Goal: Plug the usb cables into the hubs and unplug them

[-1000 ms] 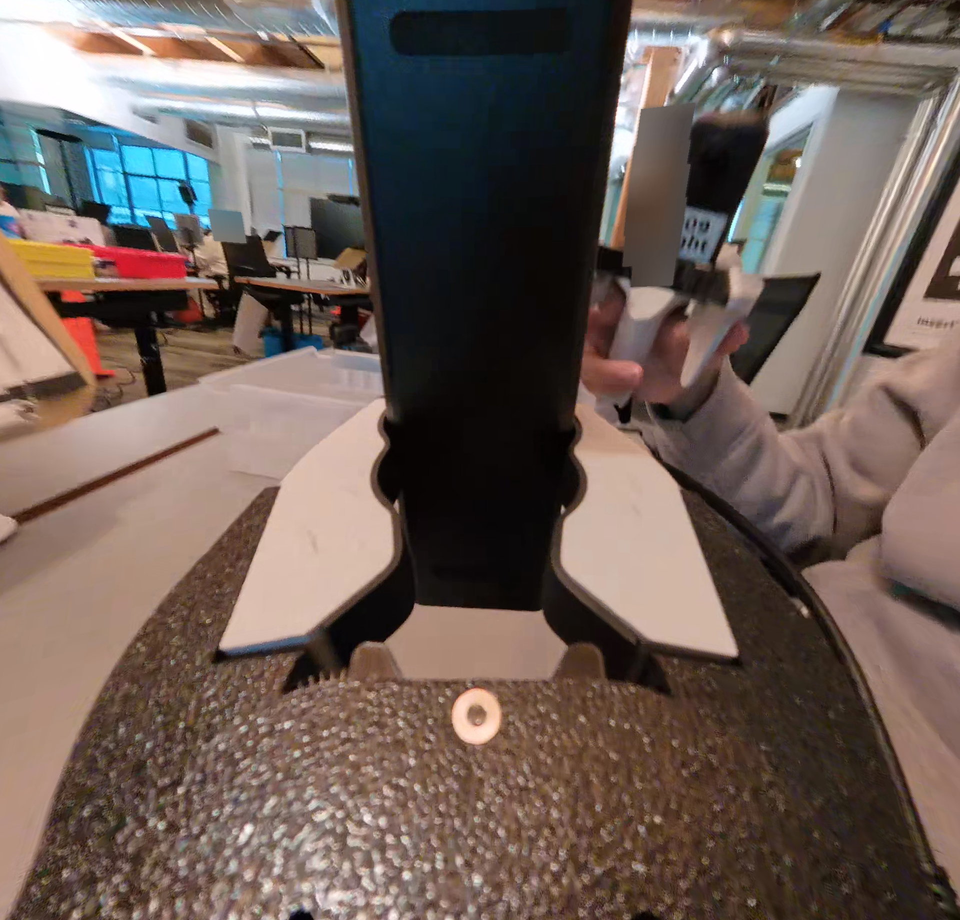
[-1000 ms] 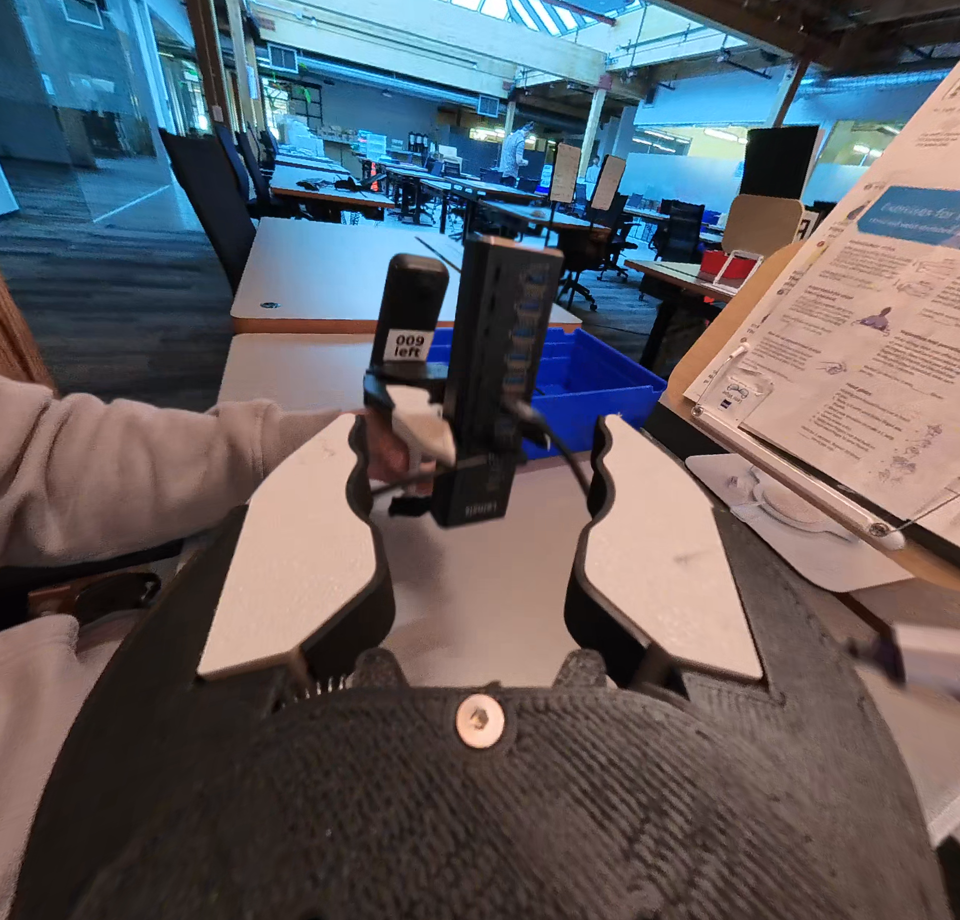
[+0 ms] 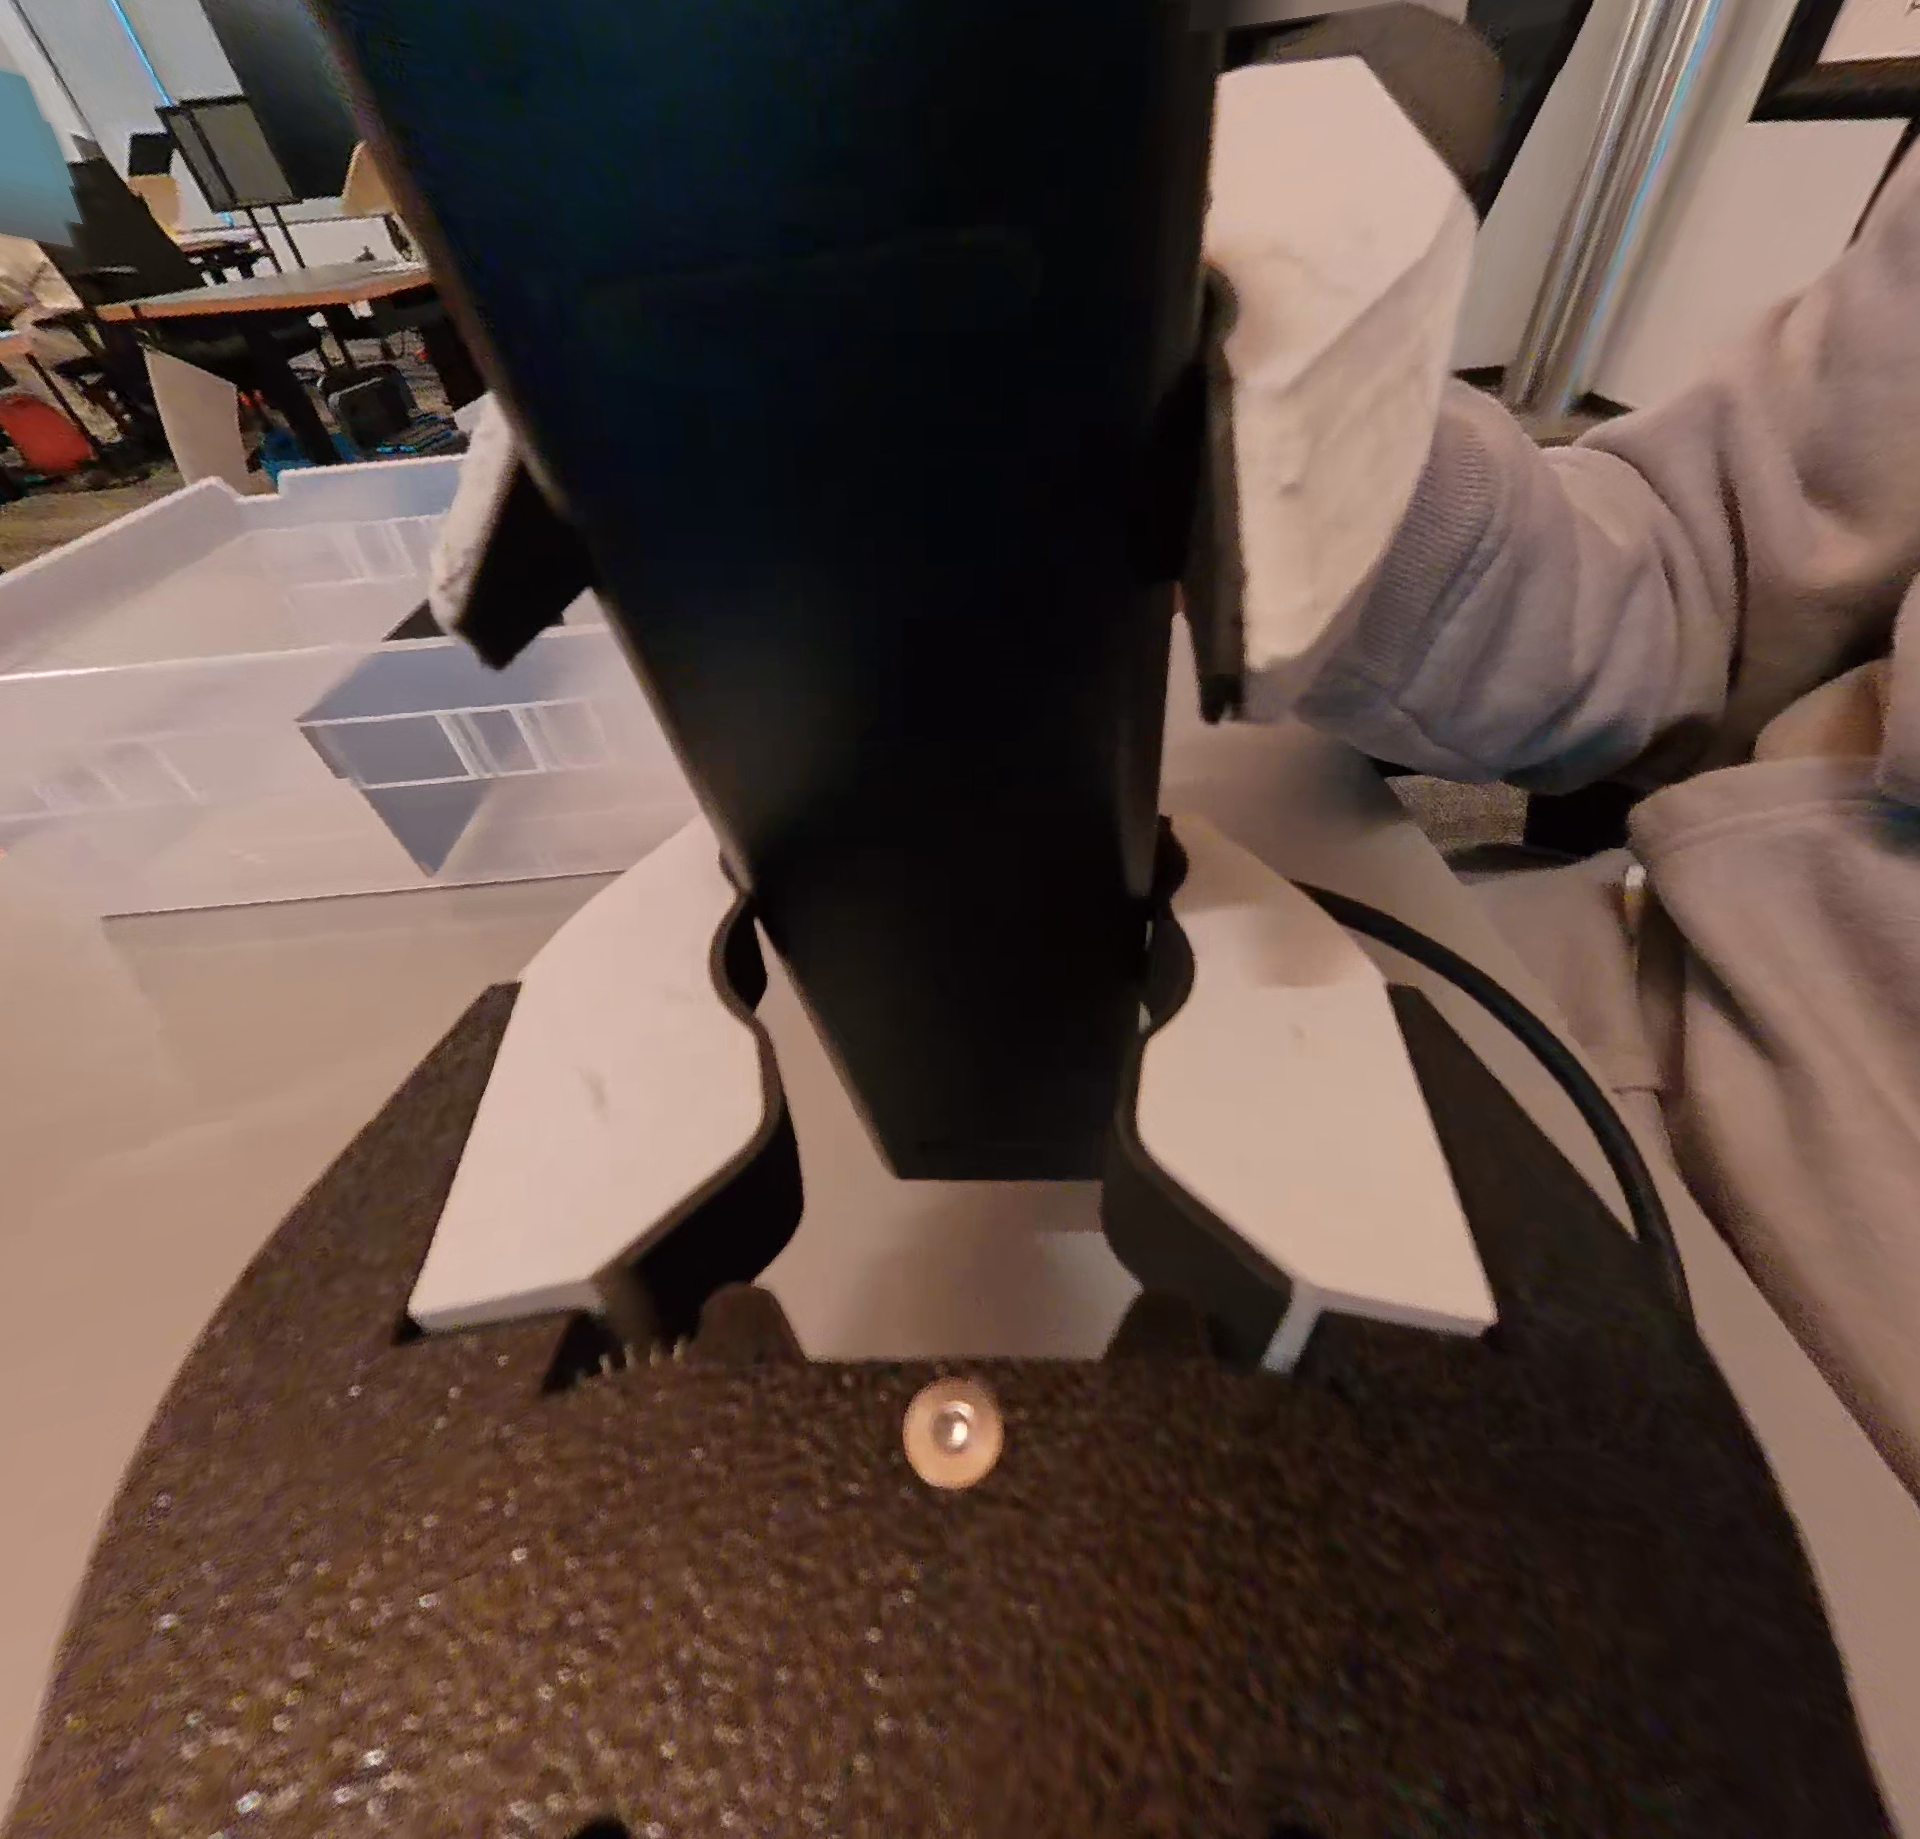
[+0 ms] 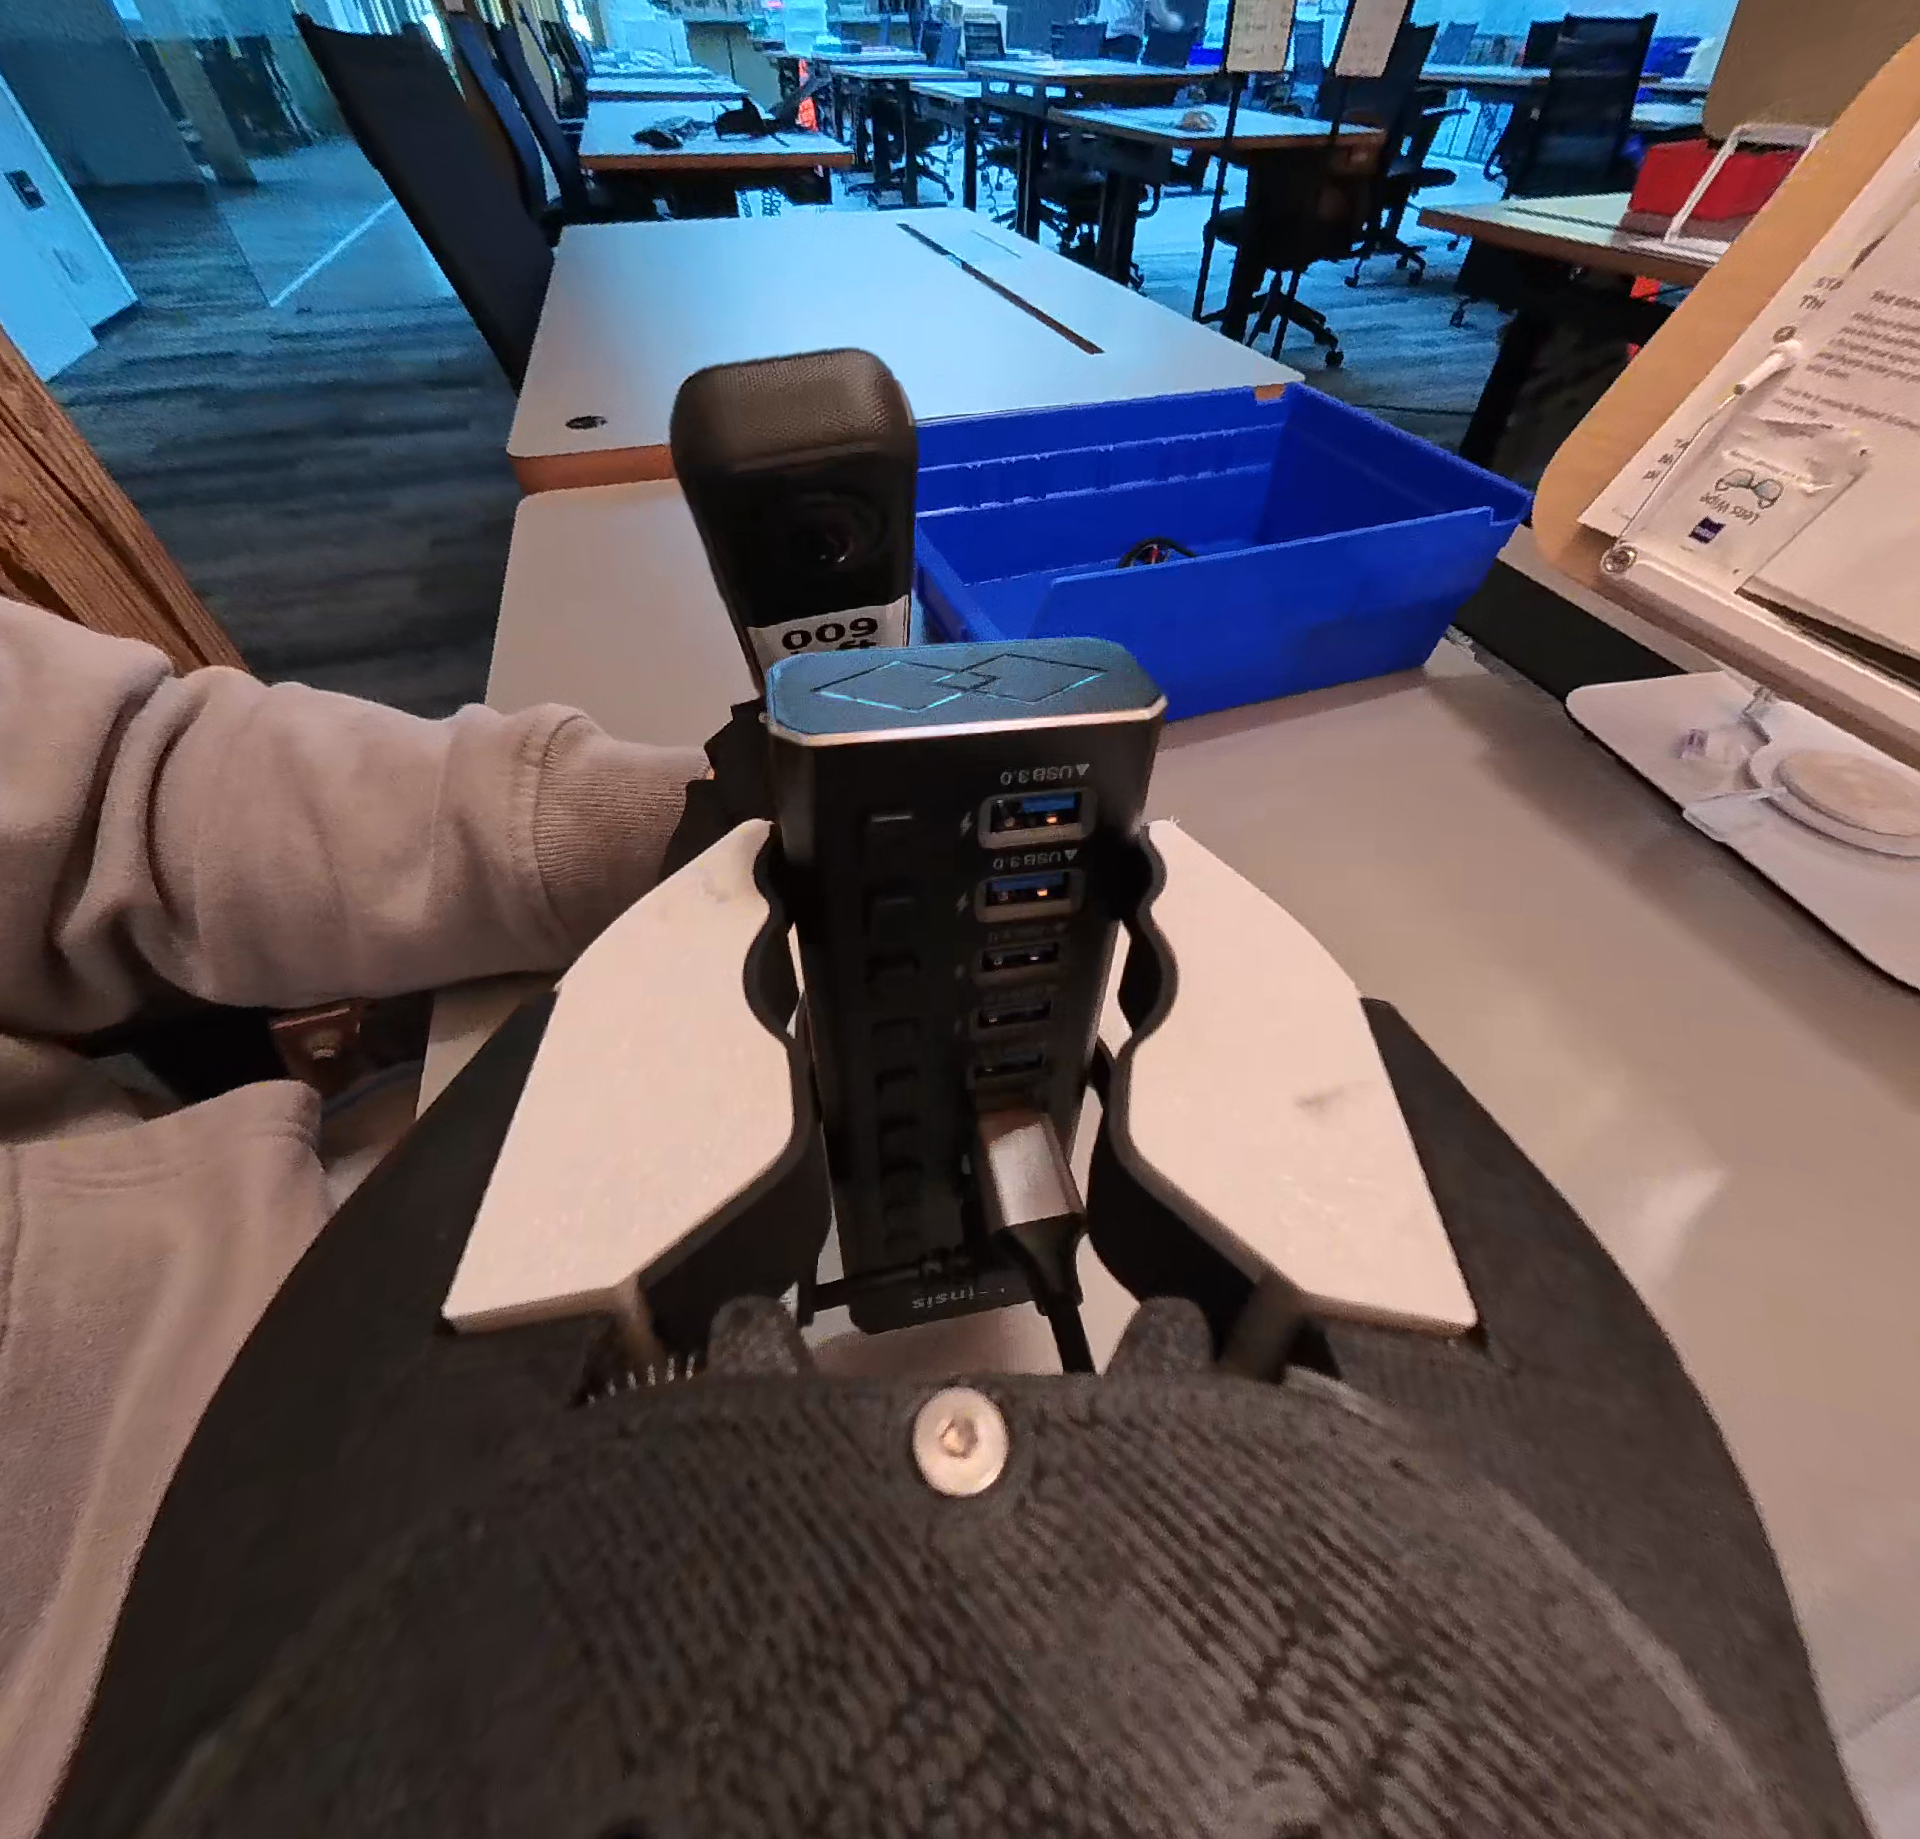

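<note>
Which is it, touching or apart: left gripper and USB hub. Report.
Touching. Left wrist view: the left gripper has both fingers pressed against the USB hub sides.

The USB hub [image 4: 961,968] stands upright between the fingers [image 4: 644,1093] of the right gripper [image 4: 951,854]. Behind it is the left gripper [image 4: 800,522], and the bin [image 4: 1226,584] sits behind-right on the surface [image 4: 1455,958].

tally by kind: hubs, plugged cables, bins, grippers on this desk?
Hub: 1
Plugged cable: 1
Bins: 2, blue, clear
Grippers: 2, left, right
Total: 6
</note>
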